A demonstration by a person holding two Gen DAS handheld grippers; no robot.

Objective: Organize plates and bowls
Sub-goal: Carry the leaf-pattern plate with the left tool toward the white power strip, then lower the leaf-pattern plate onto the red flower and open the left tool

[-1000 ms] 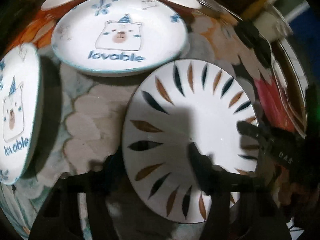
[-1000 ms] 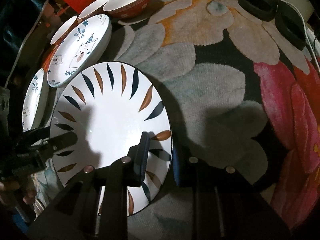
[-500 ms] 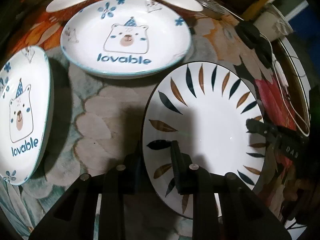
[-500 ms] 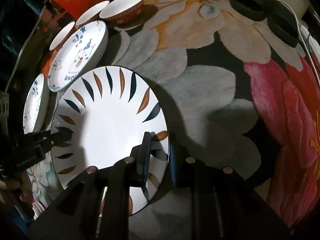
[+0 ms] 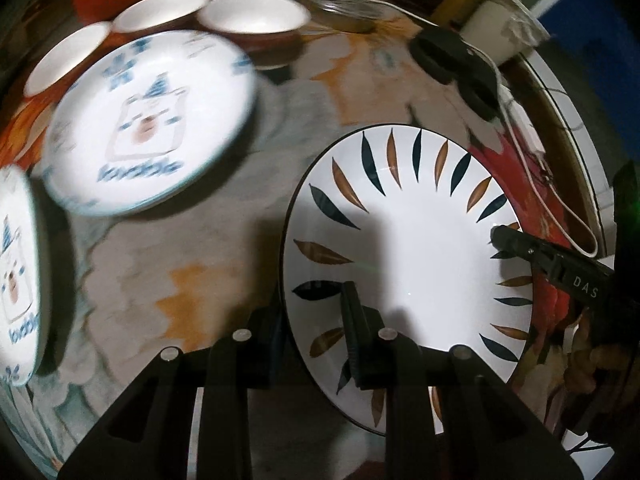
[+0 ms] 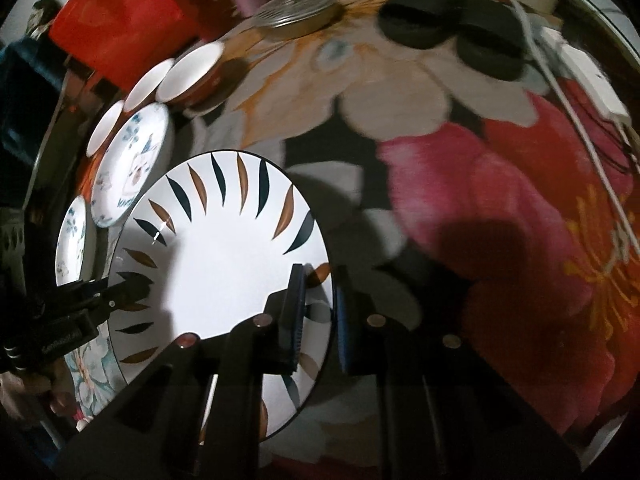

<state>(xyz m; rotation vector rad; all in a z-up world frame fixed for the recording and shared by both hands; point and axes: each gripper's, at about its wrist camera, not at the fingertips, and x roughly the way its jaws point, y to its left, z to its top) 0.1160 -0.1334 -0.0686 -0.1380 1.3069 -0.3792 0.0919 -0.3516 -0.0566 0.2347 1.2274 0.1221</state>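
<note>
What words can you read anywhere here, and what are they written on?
"DAS": on the right tool, white letters, seen from the left camera.
"lovable": on the bear plate, blurred but still readable.
"lovable": on the second bear plate, cut off at the edge.
Pale lettering on the left tool: too blurred to read.

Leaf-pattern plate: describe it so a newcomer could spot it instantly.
On the floral tablecloth, right of the two bear plates, it is the plate both grippers, left gripper and right gripper, grip by opposite rims. Only it has dark and brown leaf strokes ringing a plain white centre.

Glossy ceramic plate (image 5: 420,240), matt woven tablecloth (image 6: 500,208)
</note>
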